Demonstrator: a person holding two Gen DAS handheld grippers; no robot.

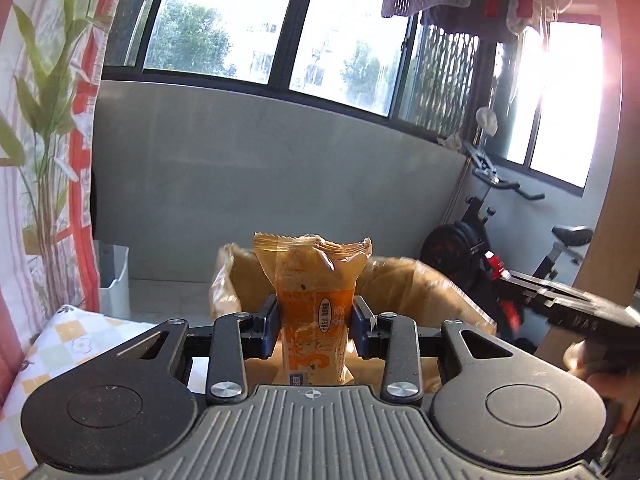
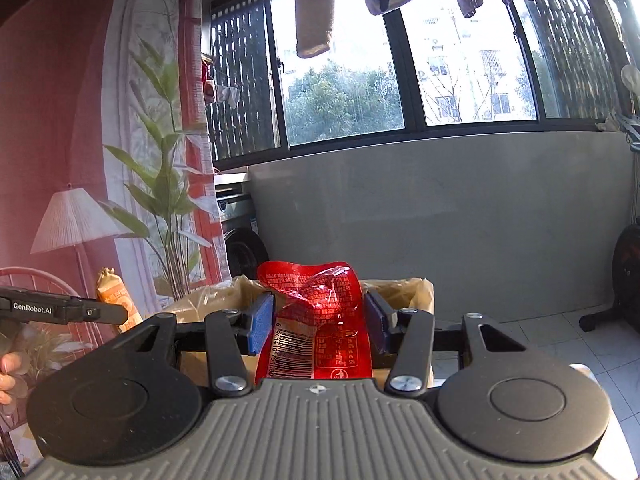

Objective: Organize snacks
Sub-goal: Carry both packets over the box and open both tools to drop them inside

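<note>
Your left gripper [image 1: 315,330] pinches an orange snack packet [image 1: 314,304] upright, both blue pads pressed into its sides about midway up, crimped top edge standing above the fingers, lower end hanging down toward the camera; the packet sits in the air in front of a cardboard box [image 1: 404,284] lined with clear plastic, whose open top shows just behind it; your right gripper [image 2: 318,320] holds a red snack pouch [image 2: 324,320] the same way, barcode and print facing the camera, left pad pressed against it and right pad at its edge, pouch crumpled between them and upright; the same lined box [image 2: 404,292] lies just beyond that pouch; in the right wrist view the left gripper [image 2: 120,314] shows at the left edge with the orange packet [image 2: 118,300] in it, and your fingers [image 2: 10,376] at its grip; in the left wrist view the right gripper [image 1: 516,288] comes in from the right, blurred, something red at its tip; outward: a checked cloth [image 1: 60,344] lower left, a leafy plant [image 1: 44,100] by a red-and-white curtain [image 1: 80,160], a grey wall under wide windows [image 2: 344,96], laundry [image 2: 316,8] hung above, an exercise bike [image 1: 492,240] at right, a lamp [image 2: 76,220] at left.
</note>
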